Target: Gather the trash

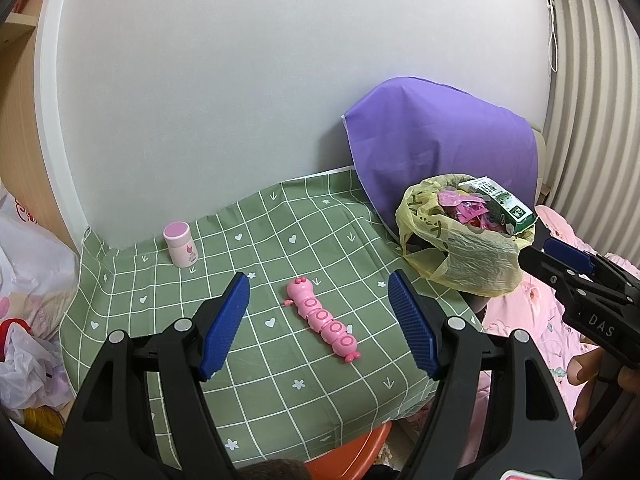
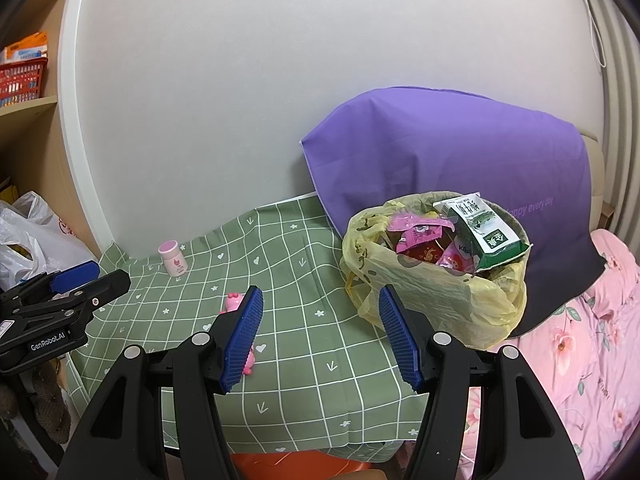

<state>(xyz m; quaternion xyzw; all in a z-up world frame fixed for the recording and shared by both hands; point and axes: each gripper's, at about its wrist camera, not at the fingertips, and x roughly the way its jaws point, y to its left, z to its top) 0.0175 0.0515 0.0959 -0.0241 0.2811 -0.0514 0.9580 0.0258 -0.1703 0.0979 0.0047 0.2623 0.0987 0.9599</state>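
My left gripper (image 1: pixel 318 320) gapes empty above the toy (image 1: pixel 322 322); my right gripper (image 2: pixel 320 336), also spread, faces the trash bag (image 2: pixel 436 292).

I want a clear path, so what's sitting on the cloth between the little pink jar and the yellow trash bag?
Only the pink caterpillar toy, nearer the front; otherwise bare green checked cloth. The left wrist view shows it best.

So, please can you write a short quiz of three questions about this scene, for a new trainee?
1. True or false: the green carton sits in the yellow bag.
2. What lies nearest the left gripper? A) pink caterpillar toy B) pink-lidded bottle C) purple cloth
3. Fill in: both the left and the right gripper are ____ and hold nothing.

Key: 1 true; 2 A; 3 open.
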